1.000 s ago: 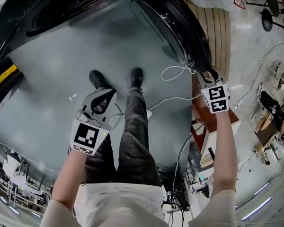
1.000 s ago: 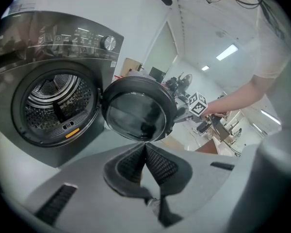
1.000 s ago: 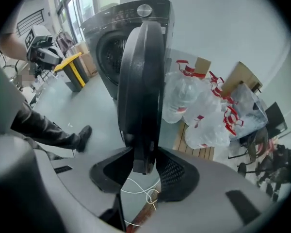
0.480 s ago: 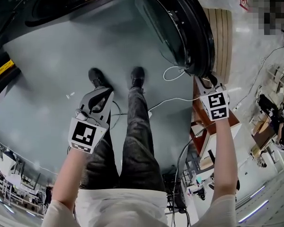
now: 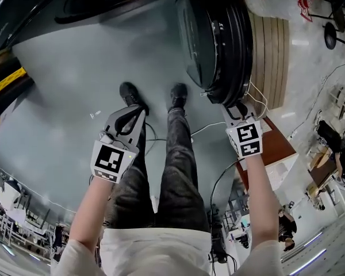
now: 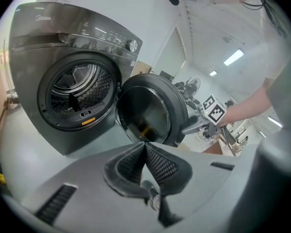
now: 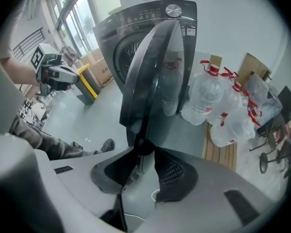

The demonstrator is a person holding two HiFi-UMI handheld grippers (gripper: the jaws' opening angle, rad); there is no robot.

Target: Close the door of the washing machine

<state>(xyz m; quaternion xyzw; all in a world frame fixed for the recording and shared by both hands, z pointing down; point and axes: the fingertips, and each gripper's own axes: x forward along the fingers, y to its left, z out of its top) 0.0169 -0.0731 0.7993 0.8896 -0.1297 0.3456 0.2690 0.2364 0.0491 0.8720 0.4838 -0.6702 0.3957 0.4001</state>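
- The right tongs point(image 7: 145, 152) have just been closing, and the lower rim of the door point(image 5: 215, 39) stands between the jaws, clamped there.
- The left tongs point(image 6: 145, 145) are clenched on nothing, tips together, held well apart from the machine.
- The door stands swung out at the right of the drum opening point(image 6: 80, 93), partly open and nearly edge-on to the right gripper view.
- The person's shoes point(image 5: 130, 94) stand on the floor point(image 5: 63, 96) in front of the washing machine point(image 6: 34, 47), left of the door.
- A white cable loop point(image 5: 256, 96) lies just beside the door's lower edge, near the right tongs.
- Clear water bottles point(image 7: 208, 98) with red caps sit on a slatted wooden pallet point(image 5: 271, 56) to the right of the door.
- A yellow-and-black block point(image 5: 6, 82) lies at the far left.
- Cardboard boxes point(image 7: 94, 59) stand left of the machine.
- The floor is smooth grey-green; strip lights point(image 6: 234, 57) hang from the ceiling.
- An orange sticker point(image 6: 87, 122) sits under the opening, its print too small to read.
- A knob point(image 6: 132, 44) is on the control panel; the brand word at the panel's upper left appears to read "Midea".
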